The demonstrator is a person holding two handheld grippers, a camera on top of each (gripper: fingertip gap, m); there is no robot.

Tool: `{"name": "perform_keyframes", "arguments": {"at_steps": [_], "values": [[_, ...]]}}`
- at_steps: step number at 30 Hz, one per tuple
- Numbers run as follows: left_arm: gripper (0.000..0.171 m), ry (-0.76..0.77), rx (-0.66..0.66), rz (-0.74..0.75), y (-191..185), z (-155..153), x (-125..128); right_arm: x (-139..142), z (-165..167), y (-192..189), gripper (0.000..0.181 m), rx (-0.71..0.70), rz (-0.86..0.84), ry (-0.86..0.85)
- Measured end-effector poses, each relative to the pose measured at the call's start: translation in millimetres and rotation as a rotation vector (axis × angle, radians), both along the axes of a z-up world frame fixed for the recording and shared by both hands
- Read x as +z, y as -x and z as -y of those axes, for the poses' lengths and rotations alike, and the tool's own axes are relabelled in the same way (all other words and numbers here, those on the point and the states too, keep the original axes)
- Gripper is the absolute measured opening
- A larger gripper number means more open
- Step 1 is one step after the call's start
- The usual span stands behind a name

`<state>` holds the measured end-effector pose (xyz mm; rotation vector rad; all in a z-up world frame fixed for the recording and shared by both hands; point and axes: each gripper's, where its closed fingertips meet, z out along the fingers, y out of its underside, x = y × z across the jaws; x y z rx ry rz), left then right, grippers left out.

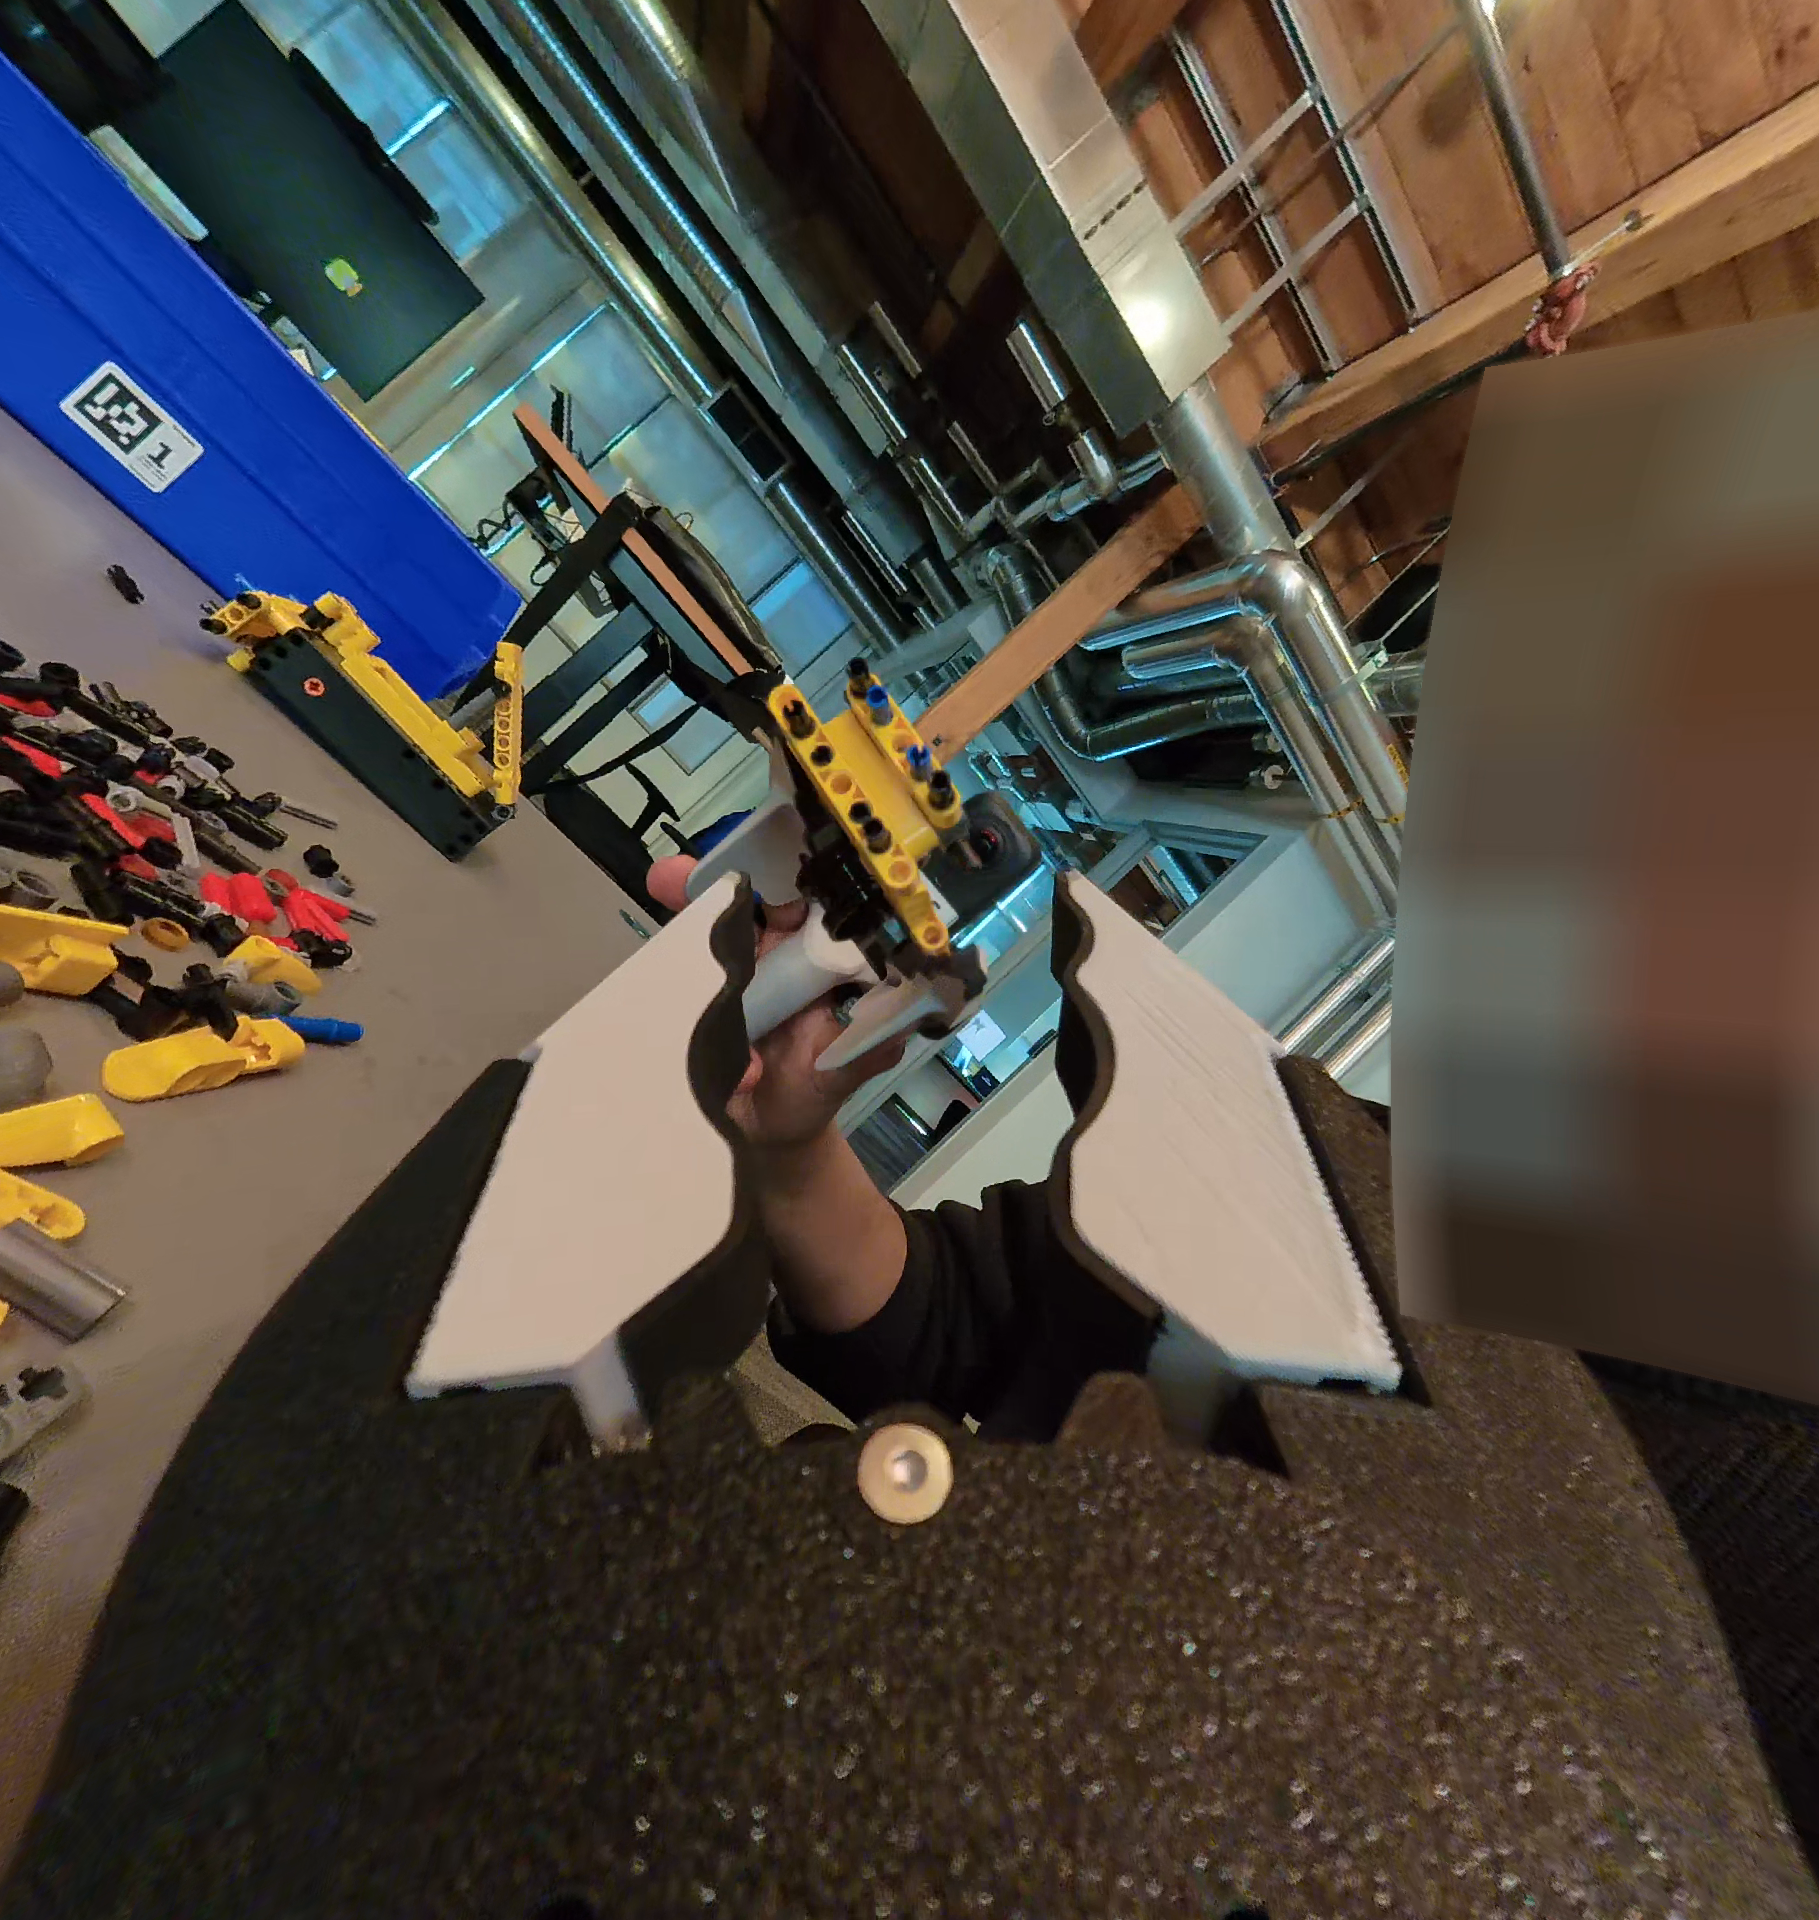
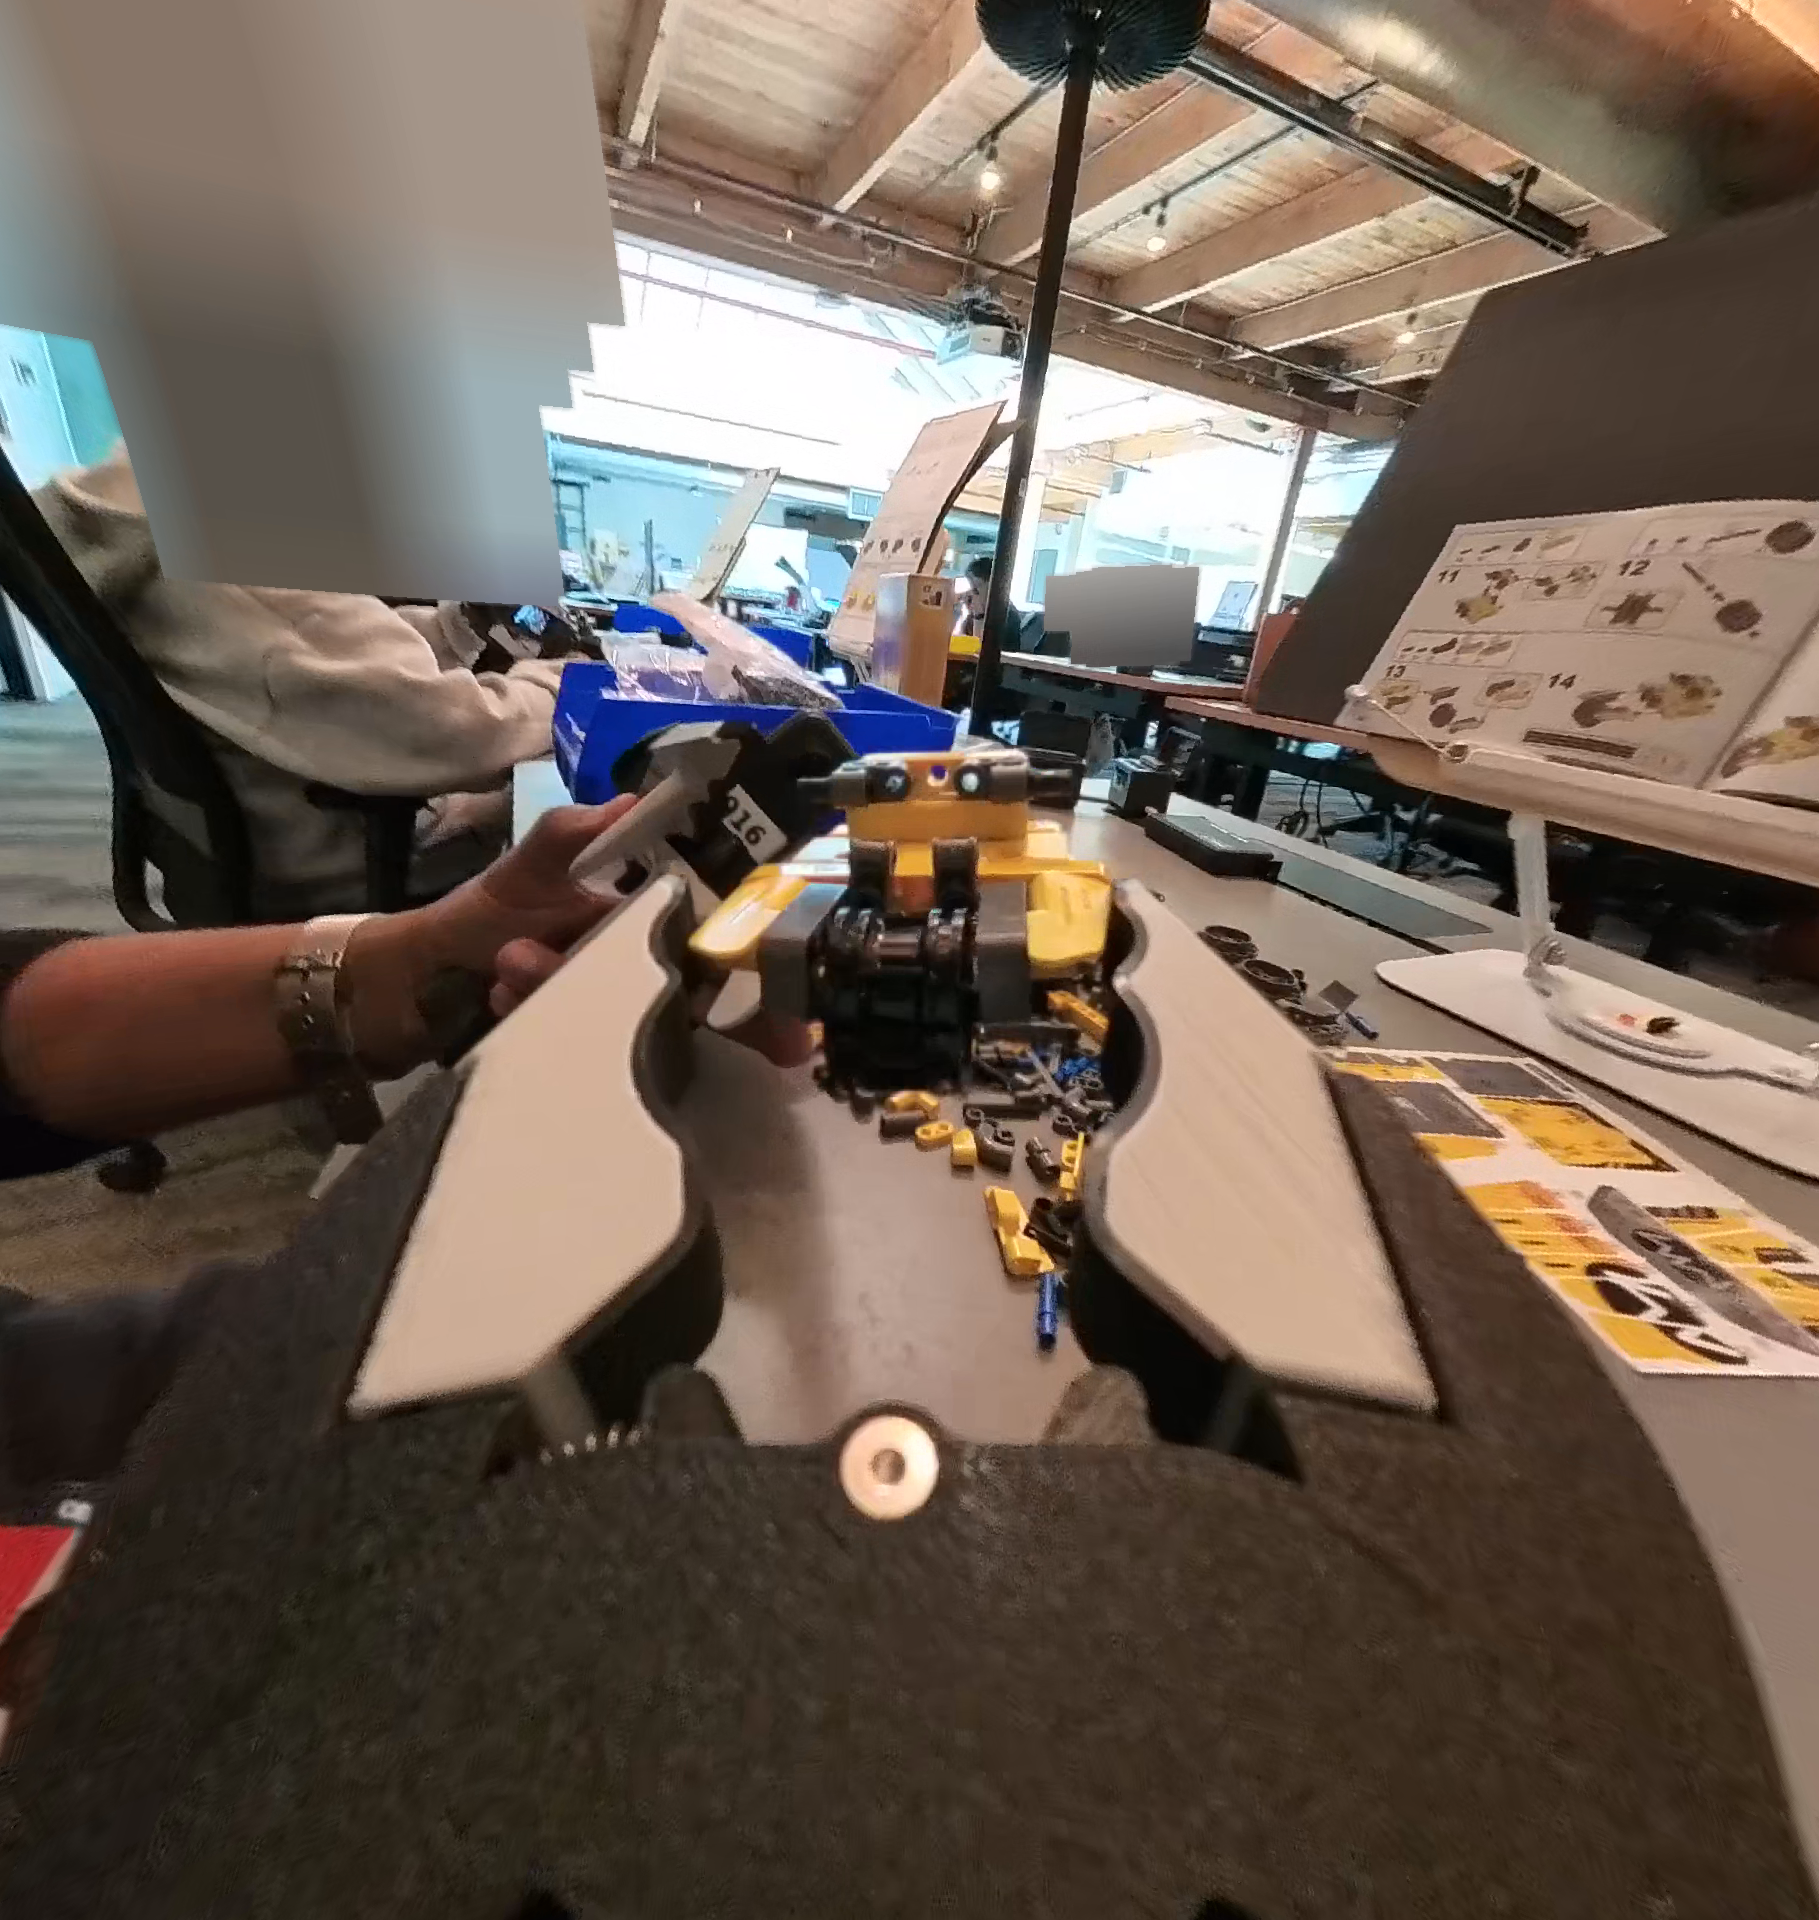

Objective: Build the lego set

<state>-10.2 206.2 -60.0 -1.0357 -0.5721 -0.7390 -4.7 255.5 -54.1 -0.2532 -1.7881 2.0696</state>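
My right gripper (image 2: 903,906) is shut on a yellow and black brick assembly (image 2: 910,935), its white fingers pressing the assembly's two sides and holding it above the grey table (image 2: 884,1299). In the left wrist view the same assembly (image 1: 869,810) shows raised in the air, held by the right gripper (image 1: 832,977) and a hand. My left gripper (image 1: 900,909) is open and empty, its jaws wide apart, pointing at the assembly from a short way off. In the right wrist view the left gripper (image 2: 713,821) sits just left of the assembly, held by a hand.
Many loose black, red and yellow parts (image 1: 105,831) lie on the table (image 1: 417,987), with a partly built yellow and black frame (image 1: 365,717) by a blue bin (image 1: 157,312). Small parts (image 2: 1030,1122), a sticker sheet (image 2: 1611,1216) and an instruction booklet on a stand (image 2: 1611,623) lie to the right. The left gripper's tips are roughly 6 cm from the right gripper's.
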Motion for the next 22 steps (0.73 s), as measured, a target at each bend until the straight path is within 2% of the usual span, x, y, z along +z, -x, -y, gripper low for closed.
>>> {"name": "perform_keyframes", "arguments": {"at_steps": [7, 11, 13, 17, 22], "values": [[0.057, 0.017, 0.02, -0.005, 2, -1, -1, 4, -5, 2, 0.076, 0.022, 0.046, 0.048], [0.057, 0.11, 0.192, -0.112, 10, 3, -3, 8, -11, 4, 0.076, 0.049, 0.093, 0.107], [0.057, 0.153, 0.233, -0.158, 10, 1, -4, 11, -15, 6, 0.076, 0.076, 0.136, 0.155], [0.057, 0.219, 0.23, -0.195, 6, -8, -10, 15, -22, 9, 0.076, 0.129, 0.203, 0.23], [0.057, 0.202, 0.225, -0.173, 8, -6, -9, 19, -26, 7, 0.076, 0.209, 0.266, 0.289]]}}
